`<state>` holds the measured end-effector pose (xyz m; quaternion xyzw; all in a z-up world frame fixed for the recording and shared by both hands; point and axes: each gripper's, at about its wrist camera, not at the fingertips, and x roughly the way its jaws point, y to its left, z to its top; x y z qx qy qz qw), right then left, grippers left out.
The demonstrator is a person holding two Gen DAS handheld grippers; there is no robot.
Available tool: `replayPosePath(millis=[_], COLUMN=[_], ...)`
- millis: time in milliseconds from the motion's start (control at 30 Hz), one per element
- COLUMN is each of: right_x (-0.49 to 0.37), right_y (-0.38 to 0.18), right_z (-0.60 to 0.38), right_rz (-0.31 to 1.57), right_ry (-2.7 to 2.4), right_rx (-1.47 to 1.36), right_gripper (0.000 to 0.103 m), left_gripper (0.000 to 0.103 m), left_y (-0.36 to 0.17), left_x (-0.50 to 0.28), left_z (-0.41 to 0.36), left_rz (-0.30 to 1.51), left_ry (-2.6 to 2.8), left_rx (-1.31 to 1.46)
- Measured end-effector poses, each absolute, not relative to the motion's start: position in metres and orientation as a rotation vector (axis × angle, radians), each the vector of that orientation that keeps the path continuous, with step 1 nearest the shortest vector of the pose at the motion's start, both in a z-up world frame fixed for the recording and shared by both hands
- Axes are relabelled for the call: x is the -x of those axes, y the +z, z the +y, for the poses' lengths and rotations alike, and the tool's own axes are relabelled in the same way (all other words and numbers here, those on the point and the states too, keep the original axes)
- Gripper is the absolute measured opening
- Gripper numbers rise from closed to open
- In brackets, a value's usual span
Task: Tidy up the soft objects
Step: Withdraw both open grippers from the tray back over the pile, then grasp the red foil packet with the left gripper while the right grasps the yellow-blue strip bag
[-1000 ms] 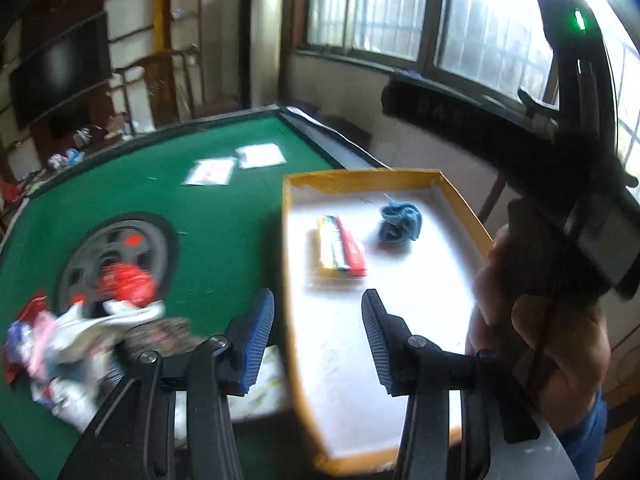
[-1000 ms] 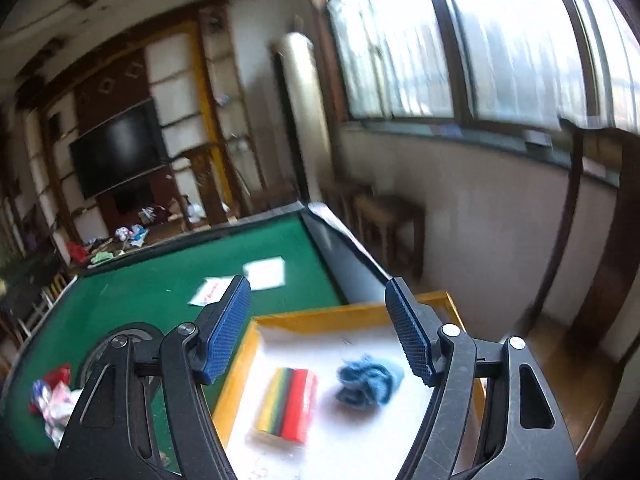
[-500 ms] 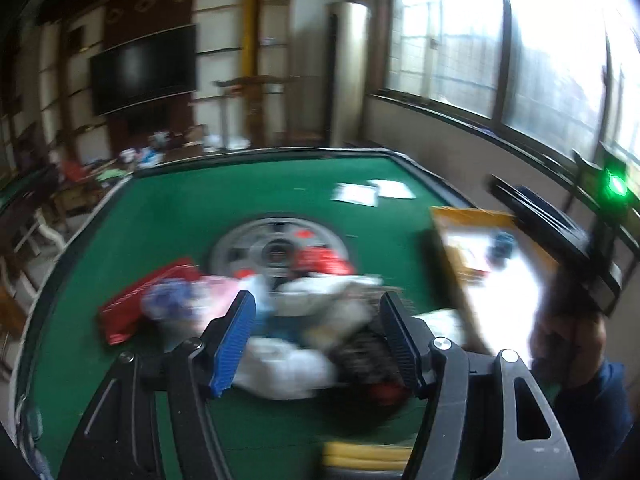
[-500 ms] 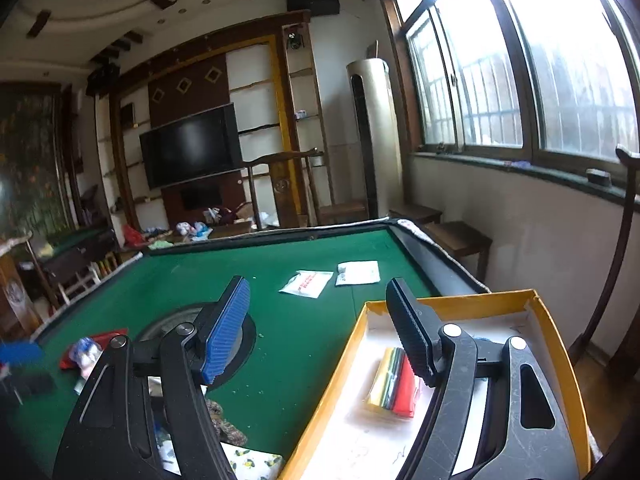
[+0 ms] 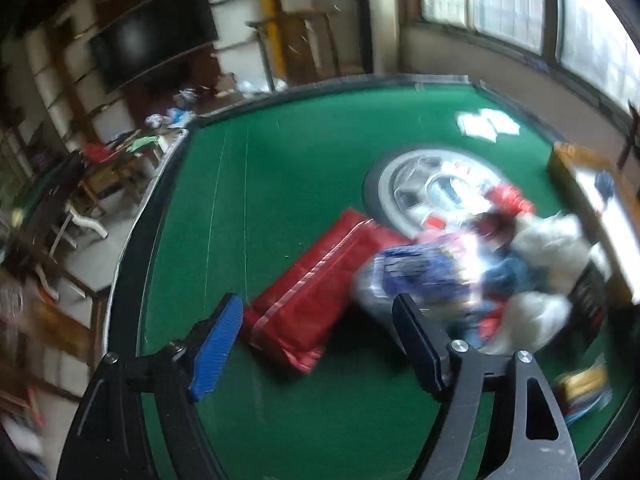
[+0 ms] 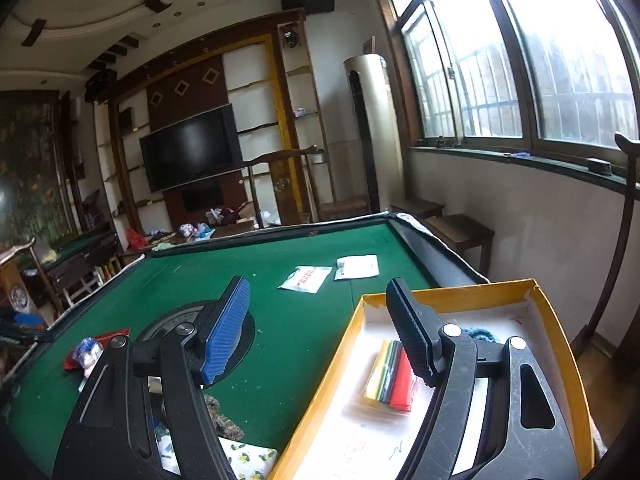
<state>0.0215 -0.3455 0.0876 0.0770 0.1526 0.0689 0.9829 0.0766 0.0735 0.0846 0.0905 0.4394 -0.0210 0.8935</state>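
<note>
Left gripper (image 5: pixel 316 340), jaws wide & just been opening, empty, nothing btwn them, over red packet (image 5: pixel 316 280) left of blurred soft pile (image 5: pixel 496 276). Right gripper (image 6: pixel 320 328) part-open, empty, near yellow box (image 6: pixel 556 344). Risk: blur could cause misgrab, dragging neighbours.

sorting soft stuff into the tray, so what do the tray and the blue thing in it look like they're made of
The tray looks like cardboard: thin yellow-brown walls with a matte white floor. The blue thing, partly hidden behind the right tool's finger, looks like knitted or looped yarn with a fuzzy, matte surface; its exact fabric is unclear.
</note>
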Motion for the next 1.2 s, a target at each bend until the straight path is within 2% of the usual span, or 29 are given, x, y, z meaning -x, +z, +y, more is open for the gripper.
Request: replayPosePath(millis=[233, 567, 633, 667, 767, 967, 1200], right_x=[-0.021, -0.022, -0.021, -0.021, -0.02, -0.014, 0.014], right_y=[0.086, 0.082, 0.081, 0.08, 0.08, 0.082, 0.086], right_z=[-0.343, -0.339, -0.335, -0.334, -0.33, -0.323, -0.3], right_rz=[0.324, 0.343, 0.35, 0.353, 0.354, 0.335, 0.478], right_ry=[0.19, 0.233, 0.245, 0.255, 0.27, 0.314, 0.705], right_rx=[-0.147, -0.15, -0.142, -0.147, -0.144, -0.109, -0.249], right_gripper=[0.071, 0.071, 0.071, 0.071, 0.071, 0.071, 0.072], left_gripper=[0.077, 0.079, 0.076, 0.072, 0.058, 0.057, 0.057], left_y=[0.044, 0.014, 0.014, 0.015, 0.019, 0.018, 0.015], left_x=[-0.119, -0.172, -0.179, -0.178, -0.16, -0.072, 0.003], left_z=[0.081, 0.065, 0.07, 0.072, 0.073, 0.07, 0.014], left_rz=[1.058, 1.17, 1.189, 1.187, 1.154, 1.127, 1.071], left_ry=[-0.205, -0.298, -0.262, -0.225, -0.088, 0.103, 0.056], left_rx=[-0.273, -0.309, -0.218, -0.197, -0.143, 0.068, 0.049])
